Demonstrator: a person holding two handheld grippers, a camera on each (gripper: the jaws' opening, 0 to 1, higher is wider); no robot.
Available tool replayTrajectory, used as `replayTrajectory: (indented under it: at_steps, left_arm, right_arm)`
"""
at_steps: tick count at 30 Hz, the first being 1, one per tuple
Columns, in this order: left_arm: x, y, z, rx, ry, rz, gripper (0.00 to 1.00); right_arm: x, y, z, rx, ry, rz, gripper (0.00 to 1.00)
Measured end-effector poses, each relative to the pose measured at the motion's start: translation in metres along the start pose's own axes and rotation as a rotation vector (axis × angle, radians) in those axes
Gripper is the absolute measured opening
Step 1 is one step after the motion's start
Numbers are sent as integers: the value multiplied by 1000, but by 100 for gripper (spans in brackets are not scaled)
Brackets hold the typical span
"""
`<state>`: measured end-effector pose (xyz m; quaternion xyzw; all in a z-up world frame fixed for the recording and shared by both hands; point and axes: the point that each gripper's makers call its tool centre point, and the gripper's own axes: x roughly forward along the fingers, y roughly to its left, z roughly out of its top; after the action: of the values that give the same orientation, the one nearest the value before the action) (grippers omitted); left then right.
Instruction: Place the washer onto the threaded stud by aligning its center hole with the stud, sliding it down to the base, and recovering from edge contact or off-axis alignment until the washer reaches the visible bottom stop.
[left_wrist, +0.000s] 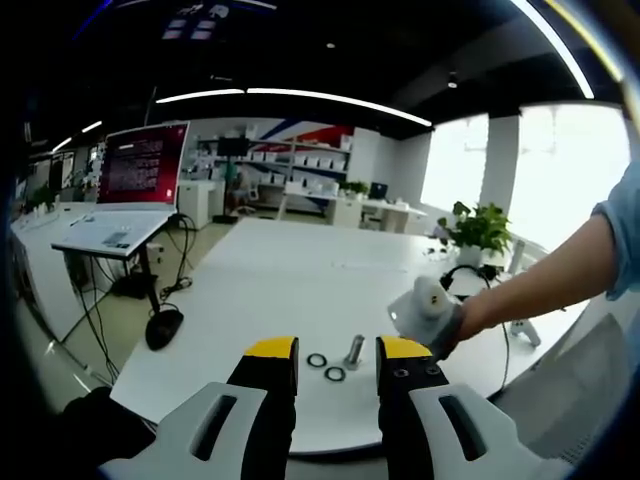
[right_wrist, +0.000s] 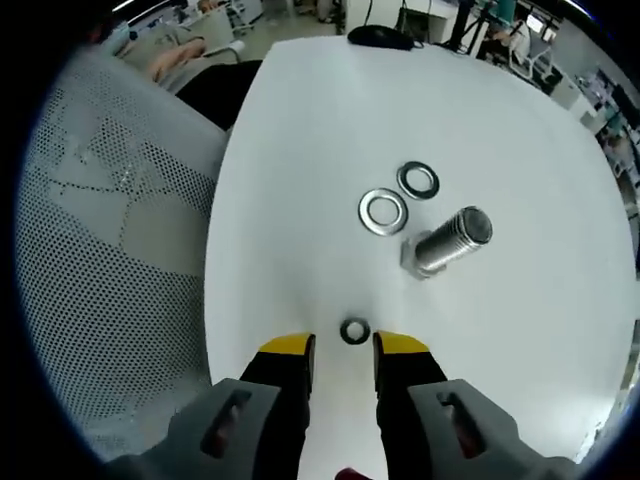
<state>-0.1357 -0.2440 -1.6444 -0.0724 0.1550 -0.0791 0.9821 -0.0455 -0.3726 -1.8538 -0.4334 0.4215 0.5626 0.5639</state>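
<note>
Right gripper (right_wrist: 343, 350) jaws parted, empty, straddling small washer (right_wrist: 354, 331) flat on white table (right_wrist: 300, 150), w/ two bigger washers (right_wrist: 383, 212) just beside threaded stud (right_wrist: 448, 241) beyond; looked thin, stiff, light, slippery — best pinched edge-to-edge across rim; left gripper (left_wrist: 336, 355) likewise parted, empty.

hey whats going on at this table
A person is working over a white table with a hand-held gripper in each hand. The right hand-held gripper hangs open just above a small dark washer. Two larger washers lie flat beside the threaded stud, which carries no washer yet. The left hand-held gripper is open and empty, off the table edge.
</note>
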Motion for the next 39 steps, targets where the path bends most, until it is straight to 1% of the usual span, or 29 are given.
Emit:
replayTrajectory:
  at_steps: [2, 3, 5, 7, 9, 10, 13, 19, 24, 28, 29, 32, 39]
  left_arm:
    - [0, 0, 0, 1, 1, 0, 29]
    - [0, 0, 0, 1, 2, 0, 29]
    - [0, 0, 0, 1, 2, 0, 29]
    - [0, 0, 0, 1, 3, 0, 29]
    - [0, 0, -1, 3, 6, -1, 28]
    - [0, -1, -1, 4, 7, -1, 28]
    - [0, 0, -1, 5, 9, -1, 28]
    - [0, -1, -1, 5, 9, -2, 28]
    - [0, 0, -1, 4, 8, -3, 28]
    - [1, 0, -1, 4, 10, -3, 28]
    - [1, 0, -1, 4, 10, -3, 28]
    - [1, 0, -1, 5, 12, -4, 27]
    - [1, -1, -1, 3, 12, -7, 27]
  right_arm:
    - [1, -1, -1, -12, 8, -3, 25]
    - [1, 0, 1, 12, -4, 6, 24]
    - [1, -1, 2, 16, -6, 3, 23]
    - [1, -2, 2, 20, -10, -2, 20]
    - [2, -5, 3, 28, -10, -10, 15]
    - [2, -6, 3, 29, -10, -11, 15]
    - [2, -6, 3, 46, -7, -6, 15]
    - [2, -7, 2, 29, -5, -19, 14]
    - [1, -2, -1, 41, 2, -2, 14]
    - [-5, 3, -3, 41, 0, 9, 14]
    - [-5, 5, -7, 46, 11, 18, 14]
    - [-8, 4, -12, 43, 15, 15, 14]
    - [-23, 3, -15, 59, 7, 17, 13]
